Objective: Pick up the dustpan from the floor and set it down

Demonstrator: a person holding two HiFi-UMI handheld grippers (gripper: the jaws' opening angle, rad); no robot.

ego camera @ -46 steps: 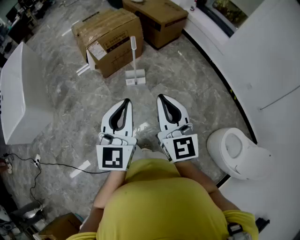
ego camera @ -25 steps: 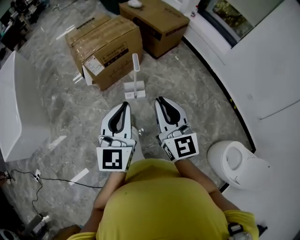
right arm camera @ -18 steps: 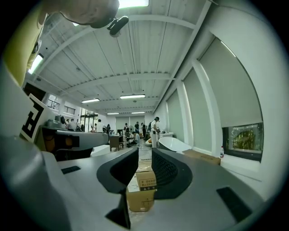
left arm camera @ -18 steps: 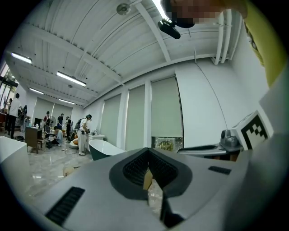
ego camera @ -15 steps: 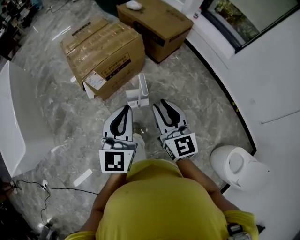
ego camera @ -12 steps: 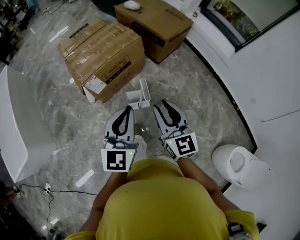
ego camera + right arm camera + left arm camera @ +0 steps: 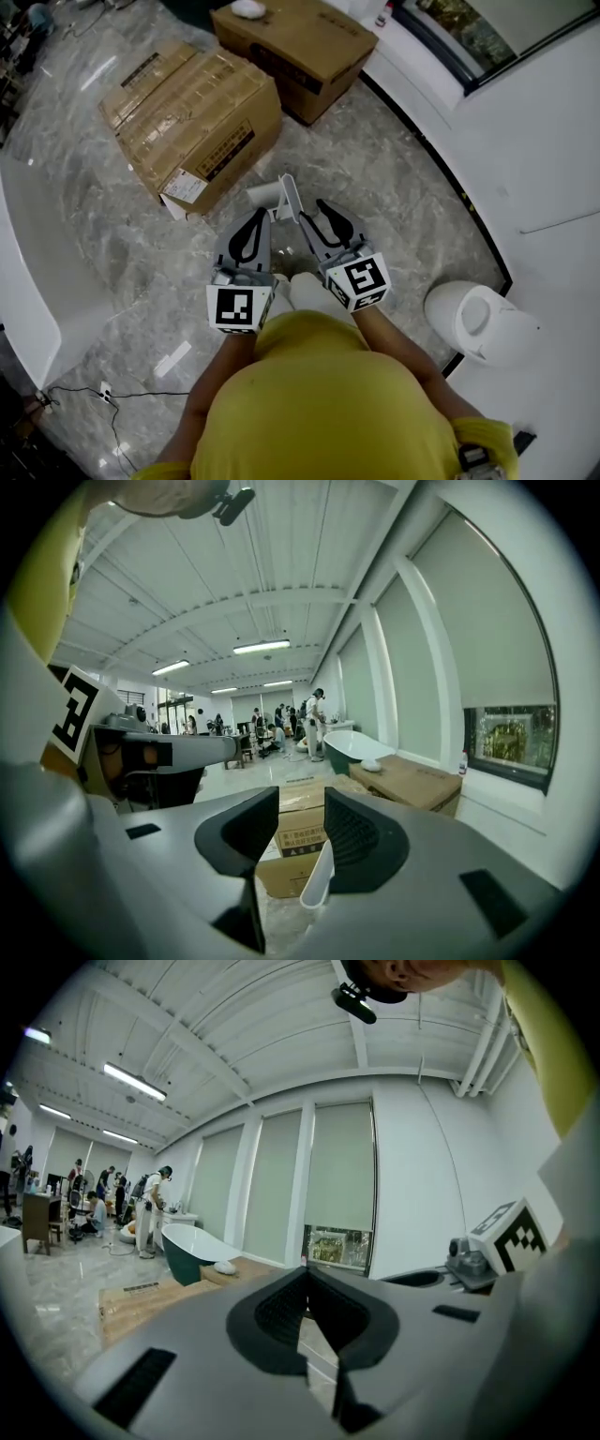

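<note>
Dustpan (image 7: 267, 194) stood on the floor (image 7: 394, 187) just beside the taped cardboard box (image 7: 192, 108), its upright handle (image 7: 317, 878) between the opening tongs of the right gripper (image 7: 314, 210), not yet squeezed. Centring the handle before closing would probably keep it from tipping. The left gripper (image 7: 262, 216), also beside the box, had its tongs together and empty.

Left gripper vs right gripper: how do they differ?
The left gripper has its jaws meeting at the tips; the right gripper has them apart and opening. The right gripper has the dustpan handle between its jaws; the left gripper has nothing. Both are white and side by side.
</note>
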